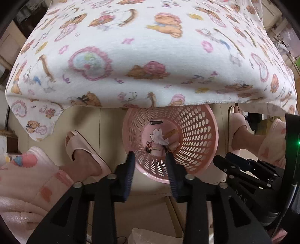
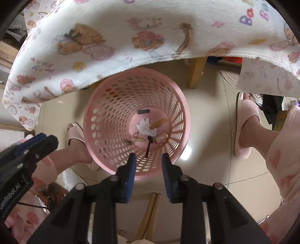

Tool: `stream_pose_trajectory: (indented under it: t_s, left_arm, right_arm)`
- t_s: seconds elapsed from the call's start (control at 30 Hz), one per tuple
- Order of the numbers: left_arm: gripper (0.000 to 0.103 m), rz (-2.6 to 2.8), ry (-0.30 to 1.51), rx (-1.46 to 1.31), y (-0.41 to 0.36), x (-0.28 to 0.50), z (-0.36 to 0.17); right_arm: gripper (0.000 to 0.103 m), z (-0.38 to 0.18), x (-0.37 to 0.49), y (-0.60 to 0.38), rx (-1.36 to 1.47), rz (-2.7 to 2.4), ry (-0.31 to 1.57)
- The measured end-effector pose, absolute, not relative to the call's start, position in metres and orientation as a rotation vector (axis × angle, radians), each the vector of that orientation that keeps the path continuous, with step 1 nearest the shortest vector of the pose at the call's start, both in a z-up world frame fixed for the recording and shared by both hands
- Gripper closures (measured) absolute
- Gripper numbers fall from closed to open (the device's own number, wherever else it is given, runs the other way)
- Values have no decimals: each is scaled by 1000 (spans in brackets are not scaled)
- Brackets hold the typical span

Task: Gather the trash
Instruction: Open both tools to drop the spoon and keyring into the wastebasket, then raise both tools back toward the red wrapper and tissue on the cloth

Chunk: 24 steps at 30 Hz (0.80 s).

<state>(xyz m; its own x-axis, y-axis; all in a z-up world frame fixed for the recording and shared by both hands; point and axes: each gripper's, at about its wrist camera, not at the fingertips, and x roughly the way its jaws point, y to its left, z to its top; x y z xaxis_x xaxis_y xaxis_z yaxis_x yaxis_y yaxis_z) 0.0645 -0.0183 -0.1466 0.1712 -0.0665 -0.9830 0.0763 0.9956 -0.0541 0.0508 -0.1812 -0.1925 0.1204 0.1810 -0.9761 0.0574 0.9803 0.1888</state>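
Both hand-held grippers, left hand-held gripper (image 1: 151, 155) and right hand-held gripper (image 2: 147, 156), hang spread and empty over the pink perforated plastic basket (image 2: 105, 112), likely for dropping; crumpled white paper (image 2: 145, 128) lies inside.

text: "Bo" on printed cloth (image 2: 245, 17), far right | text: "RobotAI", partly cut off, on left gripper's body (image 2: 11, 195), near left

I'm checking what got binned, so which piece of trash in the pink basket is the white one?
The crumpled tissue at the middle of the basket floor. It alone is white; the small cylinder beyond it is dark, and the sticks beside it are tan.
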Motion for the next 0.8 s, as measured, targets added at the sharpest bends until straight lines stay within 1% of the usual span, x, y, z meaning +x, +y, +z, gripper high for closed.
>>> stream_pose_trajectory:
  t_s: [0.07, 0.13, 0.17, 0.23, 0.33, 0.43, 0.47, 0.5, 0.6, 0.67, 0.73, 0.8]
  left_arm:
    - [65, -90, 1380, 17, -16, 64, -143]
    - [54, -75, 1351, 46, -17, 64, -136]
    - [50, -64, 1331, 59, -17, 63, -132]
    - [50, -56, 1283, 71, -18, 60, -123]
    - [47, -59, 1211, 55, -16, 57, -106]
    - [43, -59, 1165, 45, -10, 56, -93]
    - [39, -65, 1160, 43, -9, 56, -90]
    - [37, -72, 1157, 44, -9, 55, -87]
    - [35, -65, 1112, 47, -9, 53, -80]
    - [34, -49, 1060, 54, -9, 51, -71]
    - [29, -41, 994, 37, -6, 48, -59]
    - [21, -38, 931, 12, -4, 44, -49]
  right_arm:
    - [76, -191, 51, -182, 196, 87, 1441]
    - [72, -188, 51, -181, 184, 78, 1423]
    - [67, -184, 50, -181, 174, 73, 1409]
    - [61, -175, 50, -180, 159, 71, 1374]
    - [48, -160, 50, -181, 137, 69, 1317]
    - [45, -138, 47, -185, 119, 49, 1226]
    - [41, -133, 46, -185, 114, 47, 1205]
    - [39, -127, 45, -186, 111, 43, 1179]
    - [31, -111, 42, -189, 103, 40, 1097]
    - [20, -100, 40, -188, 92, 52, 1048]
    - [18, -93, 39, -187, 86, 69, 1014]
    - [15, -87, 40, -187, 83, 84, 993]
